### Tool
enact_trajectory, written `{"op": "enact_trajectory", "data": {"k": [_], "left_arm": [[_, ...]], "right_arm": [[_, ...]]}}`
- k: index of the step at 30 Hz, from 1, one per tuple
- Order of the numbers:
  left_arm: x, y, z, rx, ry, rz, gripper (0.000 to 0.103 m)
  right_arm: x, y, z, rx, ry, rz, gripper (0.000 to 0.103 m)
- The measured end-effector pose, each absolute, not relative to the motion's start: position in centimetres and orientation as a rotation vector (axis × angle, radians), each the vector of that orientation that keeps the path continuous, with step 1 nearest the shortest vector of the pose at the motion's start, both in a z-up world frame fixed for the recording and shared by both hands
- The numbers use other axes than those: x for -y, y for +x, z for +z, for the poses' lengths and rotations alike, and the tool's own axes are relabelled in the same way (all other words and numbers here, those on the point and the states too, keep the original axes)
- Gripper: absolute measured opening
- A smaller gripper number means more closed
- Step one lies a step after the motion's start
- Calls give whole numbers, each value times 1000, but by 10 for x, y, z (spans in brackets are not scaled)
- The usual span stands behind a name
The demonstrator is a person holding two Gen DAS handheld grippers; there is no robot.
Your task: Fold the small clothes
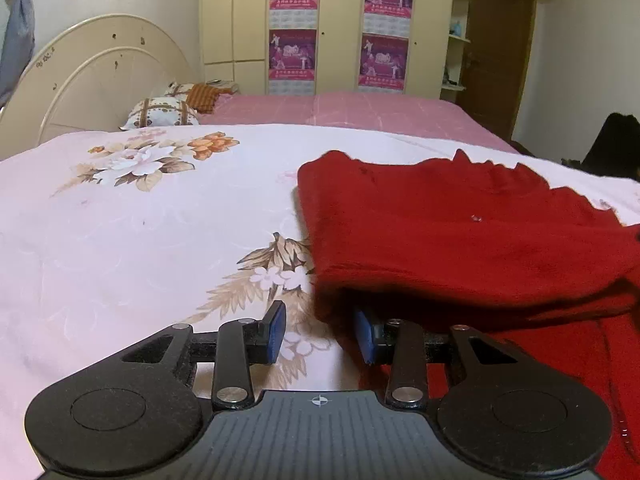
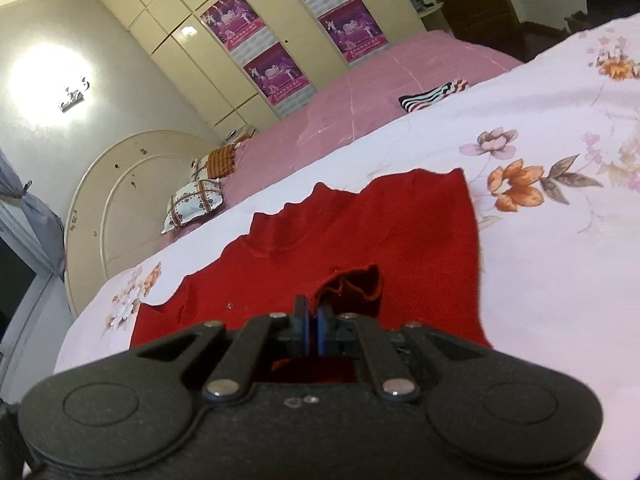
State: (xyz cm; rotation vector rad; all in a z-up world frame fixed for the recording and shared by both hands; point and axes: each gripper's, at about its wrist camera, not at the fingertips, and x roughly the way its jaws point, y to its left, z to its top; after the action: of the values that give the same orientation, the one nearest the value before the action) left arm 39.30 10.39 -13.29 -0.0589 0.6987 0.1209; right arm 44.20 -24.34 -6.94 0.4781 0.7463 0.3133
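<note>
A small red knit sweater (image 1: 460, 232) lies partly folded on the floral bedspread (image 1: 140, 220). My left gripper (image 1: 320, 330) is open at the sweater's near left corner; its right fingertip (image 1: 366, 336) sits under the folded red edge, its left one over bare bedspread. In the right wrist view the sweater (image 2: 420, 240) lies spread with its collar toward the headboard. My right gripper (image 2: 314, 326) is shut on a bunched piece of the sweater's red fabric (image 2: 352, 286), held just above the body of the garment.
A pink sheet (image 1: 360, 112) covers the bed's far half, with pillows (image 1: 164, 114) by the cream headboard (image 1: 100, 76). A striped folded garment (image 2: 432, 96) lies on the far side. Wardrobes (image 1: 340, 24) and a brown door (image 1: 496, 48) stand behind.
</note>
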Motion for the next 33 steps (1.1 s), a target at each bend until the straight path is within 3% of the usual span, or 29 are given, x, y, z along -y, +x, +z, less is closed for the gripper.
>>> {"op": "enact_trajectory", "data": {"k": [13, 21, 26, 27, 28, 29, 33], "left_arm": [[-97, 400, -130, -735, -15, 122, 38], [-94, 392, -120, -716, 5, 91, 38], [-76, 388, -116, -671, 128, 74, 37], [-75, 388, -116, -664, 118, 58, 28], [-74, 388, -116, -664, 109, 48, 12], [-74, 389, -116, -672, 101, 46, 6], [-77, 383, -115, -642, 47, 55, 6]], "right_arm": [[279, 428, -72, -699, 435, 247, 5], [289, 428, -103, -773, 448, 225, 5], [290, 428, -101, -769, 484, 244, 16], [290, 428, -100, -769, 479, 243, 16], [289, 428, -100, -771, 473, 243, 17], [287, 428, -100, -771, 473, 242, 16], [287, 429, -100, -777, 452, 232, 6]]}}
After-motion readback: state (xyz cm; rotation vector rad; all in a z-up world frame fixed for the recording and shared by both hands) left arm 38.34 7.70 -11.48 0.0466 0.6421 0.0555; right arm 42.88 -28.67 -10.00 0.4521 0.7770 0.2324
